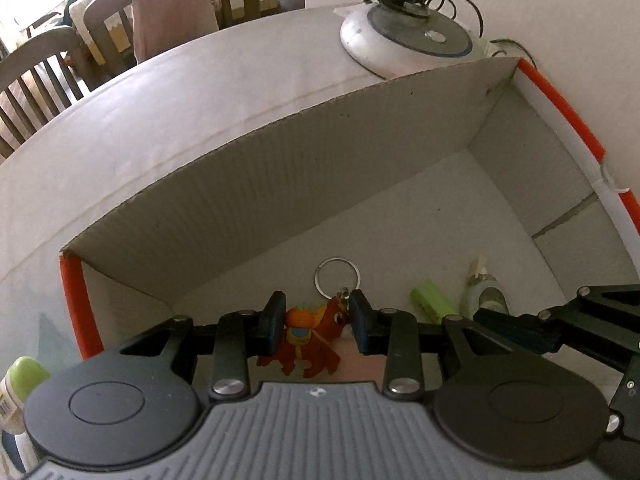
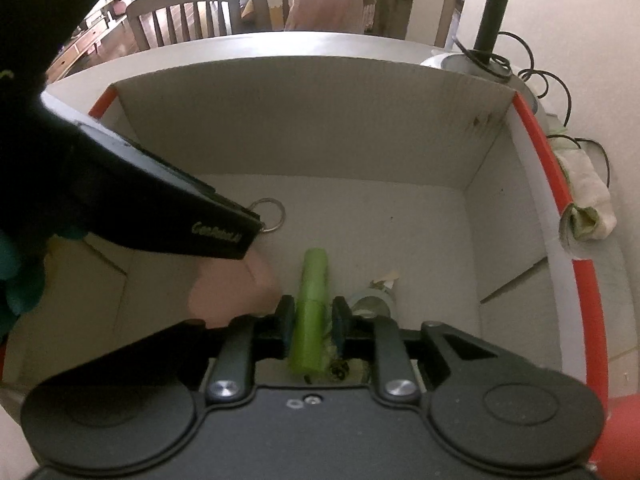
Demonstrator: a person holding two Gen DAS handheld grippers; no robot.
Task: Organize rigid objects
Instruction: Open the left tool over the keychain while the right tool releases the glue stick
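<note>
While both of my tools reach down into the cardboard box [image 2: 288,120], each has something between its fingers. My left gripper [image 1: 316,322] has its jaws set either side of an orange horse-shaped keychain [image 1: 310,340]. They look parted a little wider than the toy, so I judge this one open, either just letting go or about to close. The keychain's metal ring [image 1: 337,278] lies flat on the box floor ahead of the fingertips, and the horse seems to rest partly on a pale pink object [image 2: 236,284] beneath it.

My right gripper [image 2: 310,320] is closed around a light green cylinder [image 2: 312,312], which points forward along the fingers with its far end near the box floor. Just to its right lies a small roll of tape [image 2: 374,302] with a loose end sticking up.

The box sits on a white table [image 1: 140,120], beside a round lamp base [image 1: 404,40].

To place these well, I think I should lower the cylinder until it lies flat before opening, so it doesn't roll into the tape. On the left I should lift straight up, clear of the ring.
</note>
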